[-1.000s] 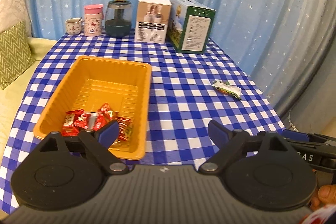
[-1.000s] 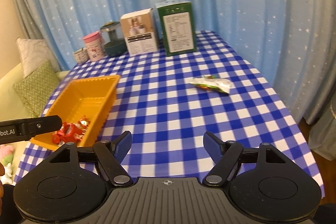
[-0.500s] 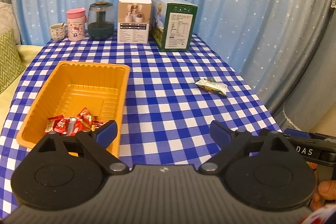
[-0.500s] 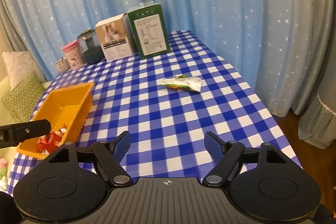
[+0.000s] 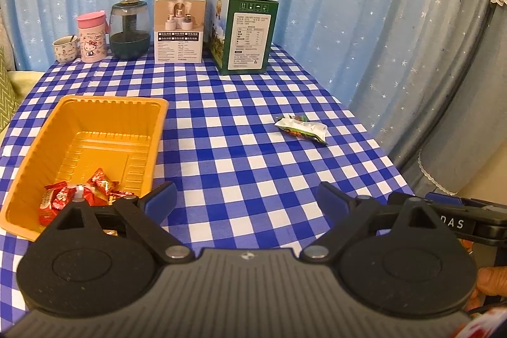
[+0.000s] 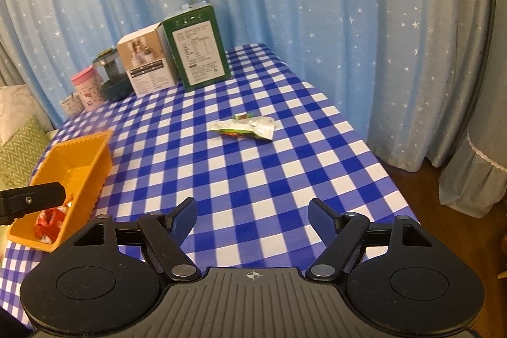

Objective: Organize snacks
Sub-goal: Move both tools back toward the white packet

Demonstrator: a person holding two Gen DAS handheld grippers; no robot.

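Seen from the left wrist, the left gripper (image 5: 245,195) hangs over the near edge of a table draped in a blue-and-white checked cloth (image 5: 240,122), its jaws spread wide with nothing between them. An orange plastic tray (image 5: 158,129) sits at the left of the table, a small heap of red-wrapped candies (image 5: 79,195) gathered in its near end. A lone white-and-green snack packet (image 5: 301,129) lies flat on the cloth well to the right of the tray, toward the table's right edge. Along the far edge stand a small patterned cup (image 5: 66,49), a pink cartoon tumbler (image 5: 92,37), a dark glass jar (image 5: 129,29), a white carton (image 5: 179,27) and a green carton (image 5: 244,30), backed by a blue star-print curtain (image 5: 348,5). Part of the right gripper's body and a fingertip show at the frame's right edge. From the right wrist, the right gripper (image 6: 252,214) likewise stands open and empty above the cloth, with the snack packet (image 6: 244,129) ahead of it, well clear of the fingers. The tray (image 6: 95,157) lies at far left with the candies (image 6: 50,219) inside, partly crossed by the tip of the left gripper.
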